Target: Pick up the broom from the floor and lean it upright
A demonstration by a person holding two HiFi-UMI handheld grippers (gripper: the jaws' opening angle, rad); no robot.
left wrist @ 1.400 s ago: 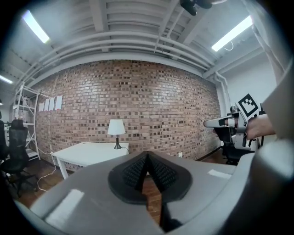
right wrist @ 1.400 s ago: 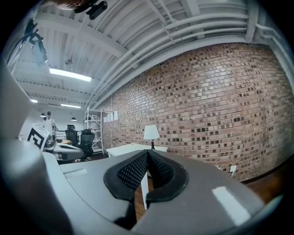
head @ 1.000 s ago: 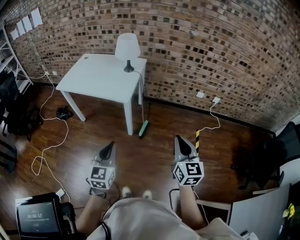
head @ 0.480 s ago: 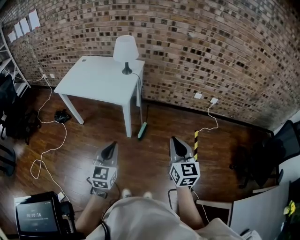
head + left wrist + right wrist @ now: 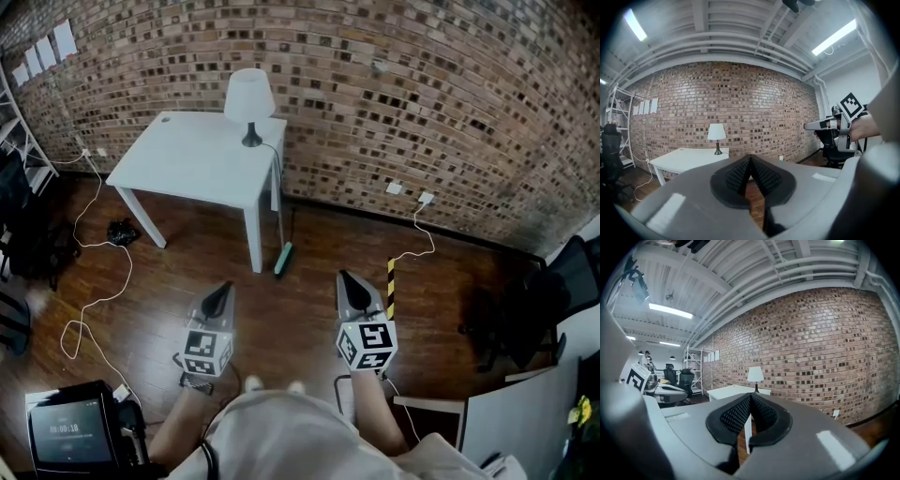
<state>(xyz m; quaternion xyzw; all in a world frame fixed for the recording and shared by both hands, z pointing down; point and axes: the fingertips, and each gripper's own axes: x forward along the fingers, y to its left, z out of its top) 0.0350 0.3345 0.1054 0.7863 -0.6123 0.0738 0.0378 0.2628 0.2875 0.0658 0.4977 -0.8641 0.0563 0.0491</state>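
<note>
Brick wall (image 5: pixel 422 103) up top, glossy dark plank floor (image 5: pixel 300 309) below. Broom (image 5: pixel 283 259) at centre frame: green head on the floor by a leg of the white table (image 5: pixel 187 159), thin handle rising along the table's right edge. It looks already leaned. Left gripper (image 5: pixel 223 287) and right gripper (image 5: pixel 344 277), lower centre, are both pinched together, empty, well apart from it. My read: stay clear, don't nudge that slick handle.
</note>
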